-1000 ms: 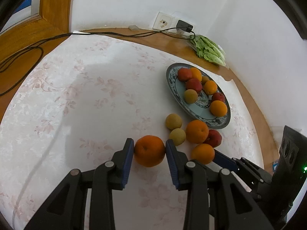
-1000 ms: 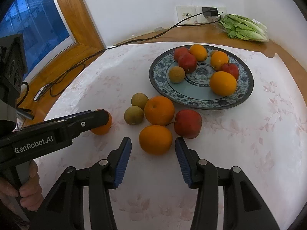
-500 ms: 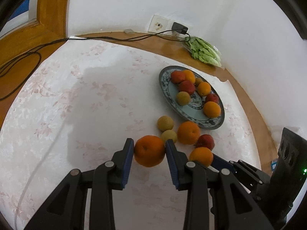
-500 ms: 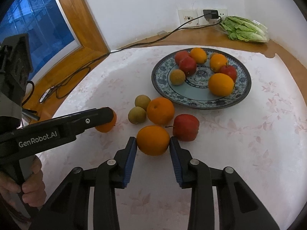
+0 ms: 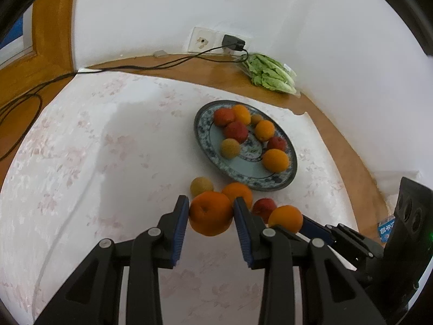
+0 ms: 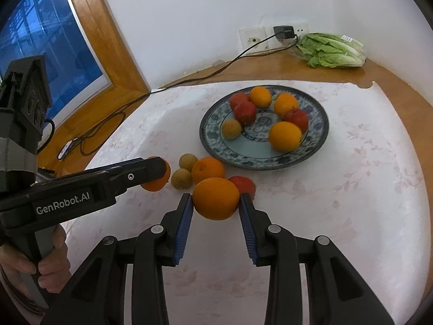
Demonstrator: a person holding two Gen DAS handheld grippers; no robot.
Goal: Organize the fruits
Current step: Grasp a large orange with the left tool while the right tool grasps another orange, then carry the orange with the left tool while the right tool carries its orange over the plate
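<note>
My left gripper (image 5: 211,202) is shut on an orange (image 5: 210,216), held just above the white cloth. My right gripper (image 6: 215,199) is shut on a second orange (image 6: 216,203), also lifted. On the cloth beneath lie another orange (image 6: 207,168), a red apple (image 6: 246,185) and two brown-green fruits (image 6: 188,161). Beyond them stands the blue patterned plate (image 6: 319,140) with several oranges, red apples and one brown-green fruit. In the left wrist view the plate (image 5: 205,146) is up and to the right of my held orange.
A bag of lettuce (image 6: 331,50) lies on the wooden ledge at the back right. A black cable (image 6: 189,80) runs from the wall charger (image 6: 283,32) down the left. A hand (image 6: 51,268) holds the left gripper's handle. A wooden window frame (image 6: 108,43) borders the left.
The right gripper's jaws closed on the front orange. Both grippers then rose off the cloth with their oranges, and the plate now looks smaller and farther away.
</note>
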